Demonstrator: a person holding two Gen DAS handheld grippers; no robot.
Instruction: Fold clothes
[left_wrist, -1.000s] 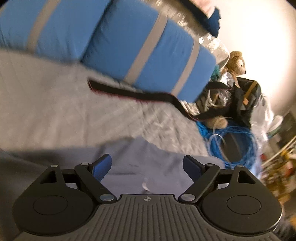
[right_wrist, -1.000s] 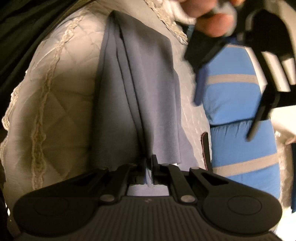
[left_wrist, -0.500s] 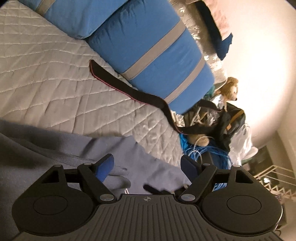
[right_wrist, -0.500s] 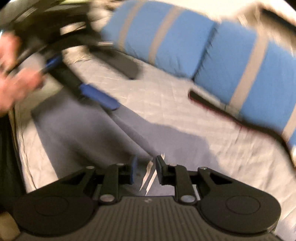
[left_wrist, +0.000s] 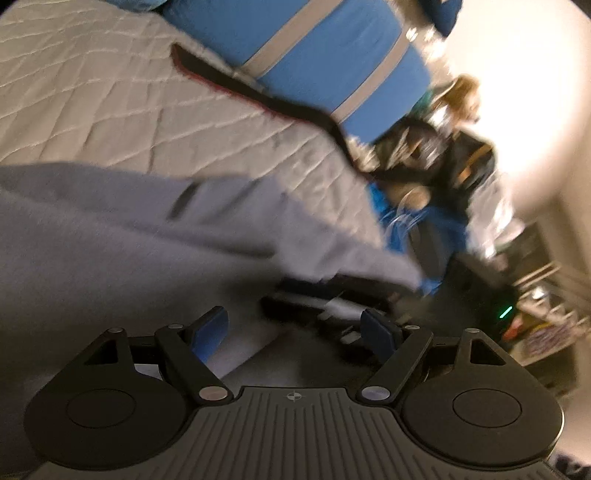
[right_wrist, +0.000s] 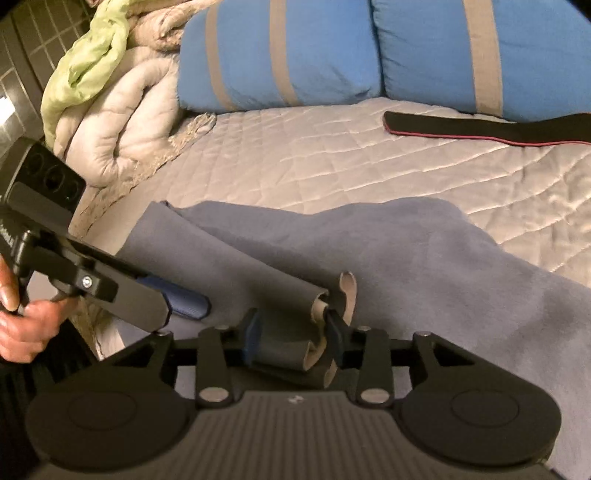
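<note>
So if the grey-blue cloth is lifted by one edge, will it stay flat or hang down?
The grey-blue cloth probably droops: it lies in soft folds, and its edge curls between the right hand-held gripper fingers. It seems light and unlikely to slip.

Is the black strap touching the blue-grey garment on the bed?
Apart. The right wrist view shows bare quilted bedspread plainly between the black strap, lying near the pillows, and the blue-grey garment.

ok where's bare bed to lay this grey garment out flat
Bare quilt lies between the grey garment and the blue pillows, left of the black strap. Crowded at far left: bunched comforter, left claw.
</note>
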